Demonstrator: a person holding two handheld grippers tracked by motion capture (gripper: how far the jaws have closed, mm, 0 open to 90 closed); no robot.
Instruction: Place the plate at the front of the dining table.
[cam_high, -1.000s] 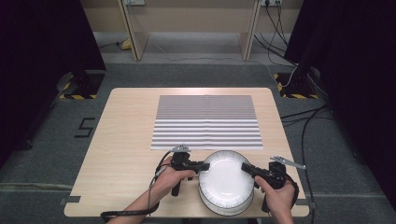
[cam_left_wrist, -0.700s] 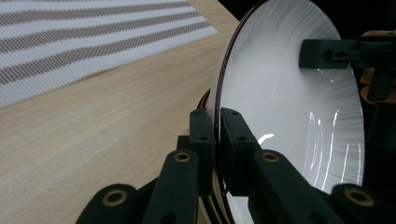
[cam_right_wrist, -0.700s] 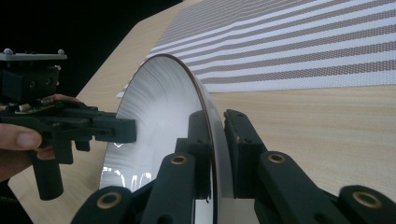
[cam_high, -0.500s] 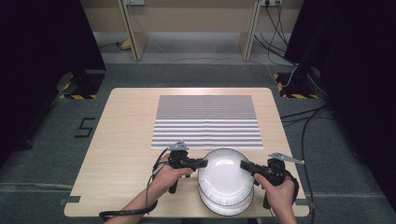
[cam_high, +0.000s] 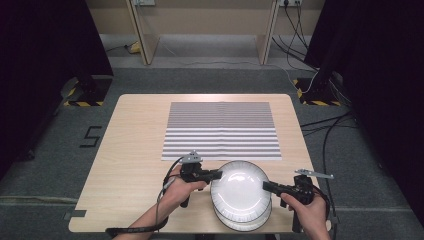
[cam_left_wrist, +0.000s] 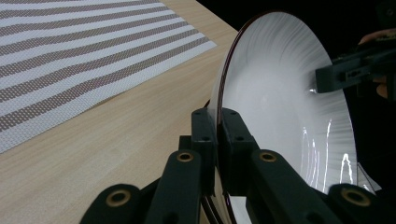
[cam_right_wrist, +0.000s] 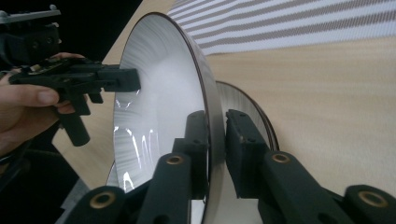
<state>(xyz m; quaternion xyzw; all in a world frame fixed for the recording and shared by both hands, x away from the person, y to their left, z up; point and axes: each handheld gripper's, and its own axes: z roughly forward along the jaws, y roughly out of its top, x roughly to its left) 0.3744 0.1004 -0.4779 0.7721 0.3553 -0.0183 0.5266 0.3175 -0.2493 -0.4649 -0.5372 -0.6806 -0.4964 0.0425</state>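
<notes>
Lower plates mostly hidden

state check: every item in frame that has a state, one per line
top plate: lifted off the stack, gripped at opposite rim edges by both grippers
plate stack: on the table, near edge, under the lifted plate
left gripper: shut on the top plate's rim
right gripper: shut on the top plate's rim
striped placemat: flat on the table, nothing on it
table: holds the placemat and the stack

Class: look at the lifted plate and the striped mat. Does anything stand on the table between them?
Nothing visible does. The top plate, held by the left gripper and right gripper, faces bare table up to the mat.
</notes>
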